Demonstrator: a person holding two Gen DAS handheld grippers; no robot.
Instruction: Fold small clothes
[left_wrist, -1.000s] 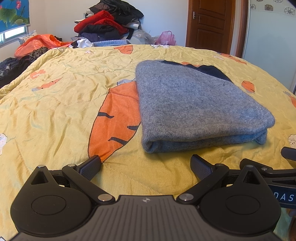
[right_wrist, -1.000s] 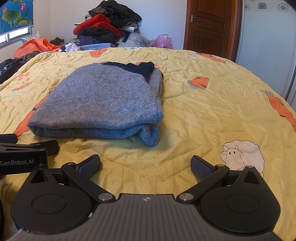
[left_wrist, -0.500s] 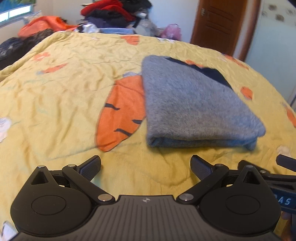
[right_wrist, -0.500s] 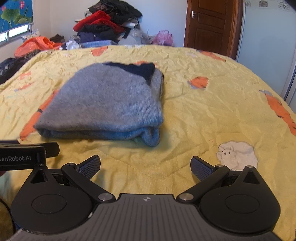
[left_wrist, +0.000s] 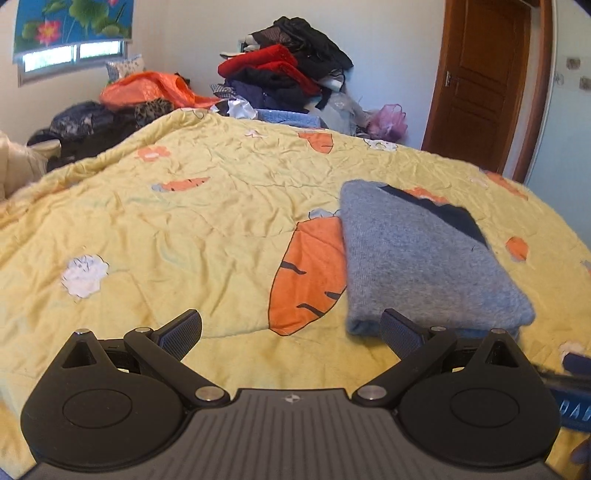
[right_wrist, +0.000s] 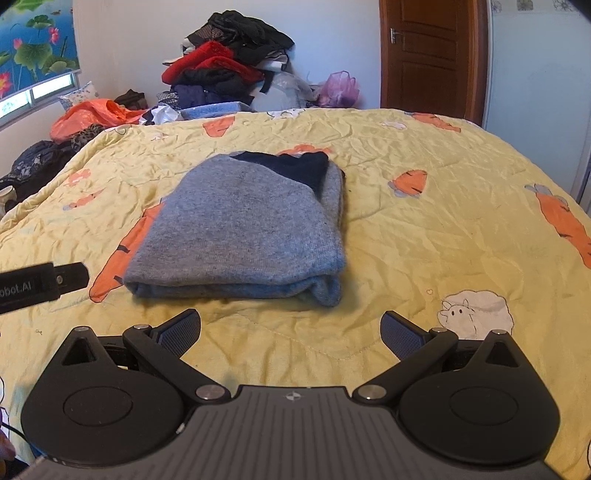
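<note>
A grey knit garment with a dark navy part (left_wrist: 424, 258) lies folded flat on the yellow carrot-print bedspread (left_wrist: 184, 229). In the right wrist view the folded garment (right_wrist: 243, 229) sits straight ahead. My left gripper (left_wrist: 291, 332) is open and empty, held above the bedspread just near and left of the garment's near edge. My right gripper (right_wrist: 291, 330) is open and empty, a short way in front of the garment. The left gripper's side shows at the left edge of the right wrist view (right_wrist: 40, 284).
A pile of red, black and dark clothes (left_wrist: 284, 70) is heaped beyond the far edge of the bed. An orange bag (left_wrist: 147, 88) and dark items lie at the far left. A brown wooden door (right_wrist: 428, 55) stands at the back right.
Both grippers have risen and drawn back from the folded garment. The left gripper has swung to the left, so the garment now sits at the right of its view. Both stay open.
</note>
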